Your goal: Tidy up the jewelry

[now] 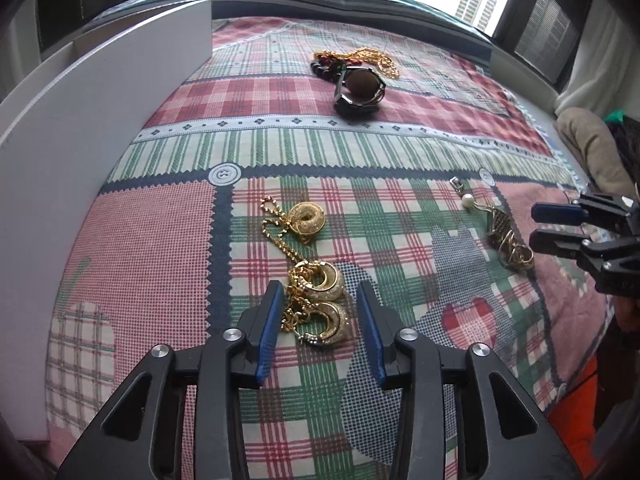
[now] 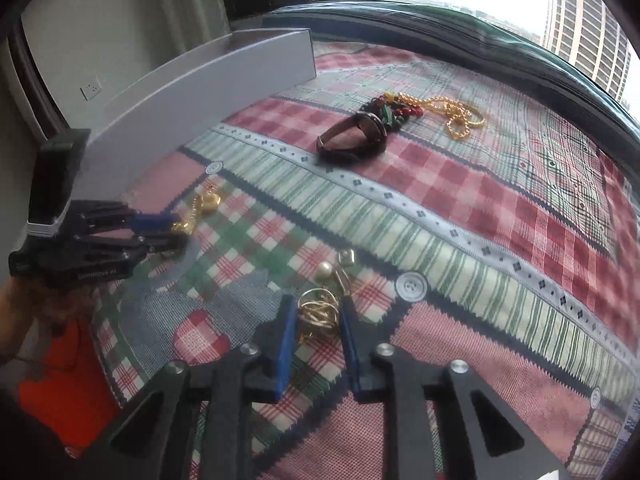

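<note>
Left gripper (image 1: 320,300): jaws apart, straddling the gold hoop earrings (image 1: 326,312) without pressing them.
Right gripper (image 2: 316,320): jaws apart around a tangle of gold rings (image 2: 318,316); no clamping visible.
Open room: bare plaid bedspread (image 1: 400,152) between the near jewelry and the watch (image 1: 360,90).
Writing: none legible.
Container: white box (image 1: 100,128) at the left edge, contents hidden.

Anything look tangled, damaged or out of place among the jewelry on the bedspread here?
Nothing looks damaged. The gold chain with hoop earrings lies bunched in a heap, and the wristwatch overlaps the bead necklace and gold bead chain. All of it lies on the bedspread, outside the white box.
</note>
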A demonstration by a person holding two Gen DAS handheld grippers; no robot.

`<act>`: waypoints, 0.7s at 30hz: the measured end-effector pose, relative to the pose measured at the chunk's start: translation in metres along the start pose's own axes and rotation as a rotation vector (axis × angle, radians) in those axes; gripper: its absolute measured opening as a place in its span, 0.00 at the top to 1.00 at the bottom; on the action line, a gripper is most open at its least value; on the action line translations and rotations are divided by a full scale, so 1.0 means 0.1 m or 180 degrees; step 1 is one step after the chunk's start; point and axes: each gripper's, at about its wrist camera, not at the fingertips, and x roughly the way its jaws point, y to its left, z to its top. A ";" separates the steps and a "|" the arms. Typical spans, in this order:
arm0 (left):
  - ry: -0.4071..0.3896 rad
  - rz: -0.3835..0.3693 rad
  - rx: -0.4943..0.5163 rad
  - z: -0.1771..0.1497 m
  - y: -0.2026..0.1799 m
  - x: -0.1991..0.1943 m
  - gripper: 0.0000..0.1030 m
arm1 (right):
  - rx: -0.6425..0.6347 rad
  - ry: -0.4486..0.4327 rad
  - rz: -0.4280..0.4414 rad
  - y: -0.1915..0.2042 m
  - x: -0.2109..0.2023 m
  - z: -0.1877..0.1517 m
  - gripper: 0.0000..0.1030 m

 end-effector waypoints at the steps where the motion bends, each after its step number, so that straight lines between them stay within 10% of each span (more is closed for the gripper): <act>1: 0.0003 -0.0005 -0.0029 -0.04 0.00 -0.05 0.38 | 0.0079 -0.0007 -0.0083 0.01 -0.02 -0.12 0.57; 4: -0.0026 0.0006 -0.0137 -0.16 0.03 -0.23 0.22 | 0.0370 -0.0088 -0.0091 0.06 -0.19 -0.42 0.50; 14: 0.0217 0.0186 -0.0303 -0.23 0.14 -0.40 0.18 | 0.0666 0.0328 -0.0649 0.18 -0.24 -0.80 0.44; 21: 0.0221 0.0309 -0.0243 -0.09 -0.01 -0.31 0.17 | 0.0695 0.0280 -0.0506 0.20 -0.23 -0.72 0.44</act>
